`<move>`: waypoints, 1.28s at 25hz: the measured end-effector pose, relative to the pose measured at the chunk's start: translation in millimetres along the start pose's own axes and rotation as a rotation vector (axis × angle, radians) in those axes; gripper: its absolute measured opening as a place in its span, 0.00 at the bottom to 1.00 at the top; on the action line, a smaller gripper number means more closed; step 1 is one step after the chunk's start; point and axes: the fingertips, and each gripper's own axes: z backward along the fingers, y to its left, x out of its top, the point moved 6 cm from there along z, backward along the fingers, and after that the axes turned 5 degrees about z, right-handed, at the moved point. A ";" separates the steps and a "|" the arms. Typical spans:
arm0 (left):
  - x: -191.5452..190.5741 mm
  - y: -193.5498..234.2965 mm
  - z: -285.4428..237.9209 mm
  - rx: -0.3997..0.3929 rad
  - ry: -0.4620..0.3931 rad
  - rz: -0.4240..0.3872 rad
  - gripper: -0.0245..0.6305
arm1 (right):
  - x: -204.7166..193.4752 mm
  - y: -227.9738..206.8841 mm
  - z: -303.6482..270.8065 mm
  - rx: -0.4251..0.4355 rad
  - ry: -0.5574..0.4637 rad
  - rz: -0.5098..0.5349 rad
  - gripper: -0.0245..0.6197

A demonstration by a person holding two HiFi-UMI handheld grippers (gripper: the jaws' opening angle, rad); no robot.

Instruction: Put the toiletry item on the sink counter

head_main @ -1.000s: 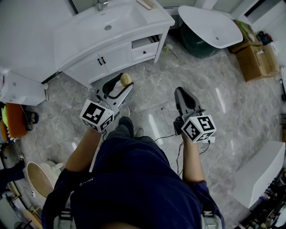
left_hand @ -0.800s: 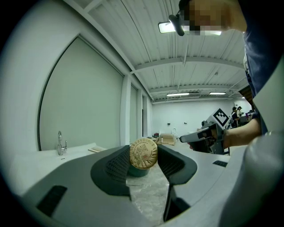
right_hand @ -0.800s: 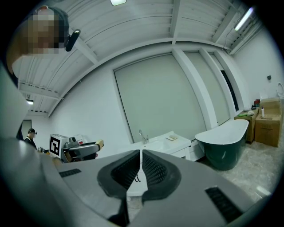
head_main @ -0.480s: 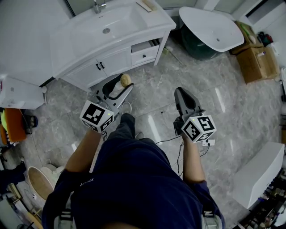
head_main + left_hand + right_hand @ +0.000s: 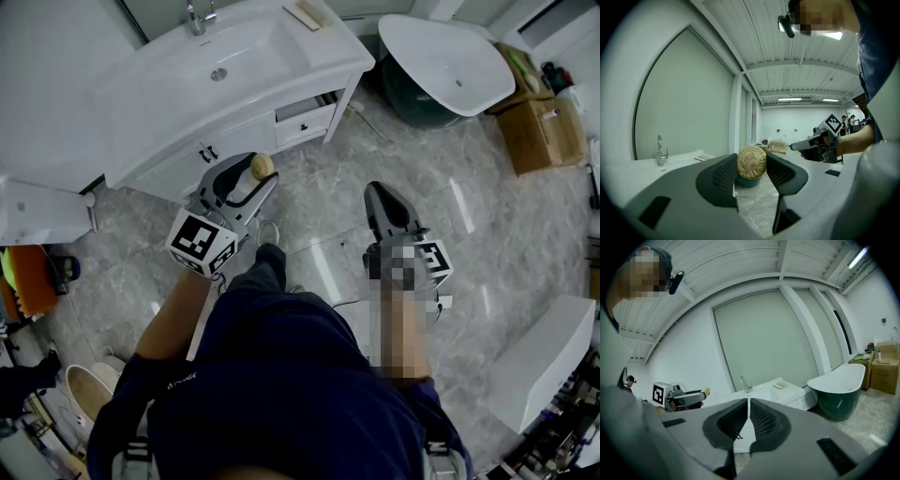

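Note:
A round tan toiletry disc (image 5: 262,165) with a stamped face sits between the jaws of my left gripper (image 5: 257,172), which is shut on it. In the left gripper view the disc (image 5: 751,162) stands on edge between the pads, above a dark green base. The white sink counter (image 5: 323,52), with its basin (image 5: 217,73) and faucet (image 5: 195,16), lies just ahead of the left gripper, whose tips are over the floor at the cabinet front. My right gripper (image 5: 384,202) hovers over the floor to the right, shut and empty; its pads (image 5: 758,418) almost touch.
A small tan bar (image 5: 308,13) lies on the counter's far right corner. A white bathtub with a green outside (image 5: 450,61) stands right of the vanity, with cardboard boxes (image 5: 539,127) beyond it. A white block (image 5: 544,366) is at lower right and a toilet (image 5: 84,380) at lower left.
Both grippers have advanced toward the vanity, which now lies closer in front of them. The left gripper still holds the disc, and the right stays shut.

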 end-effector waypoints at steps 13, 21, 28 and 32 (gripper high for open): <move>14.3 94.9 -48.4 -0.039 0.018 0.015 0.36 | 26.2 -17.2 -95.1 -0.044 0.028 -0.014 0.06; 25.0 152.7 -79.2 -0.072 0.023 0.011 0.36 | 47.5 -24.0 -153.9 -0.075 0.021 -0.014 0.06; 33.2 186.8 -102.8 -0.097 0.017 0.012 0.36 | 59.5 -31.6 -187.3 -0.099 0.028 -0.007 0.06; 33.5 201.7 -113.5 -0.105 0.020 0.016 0.36 | 63.6 -37.8 -203.4 -0.107 0.031 -0.009 0.06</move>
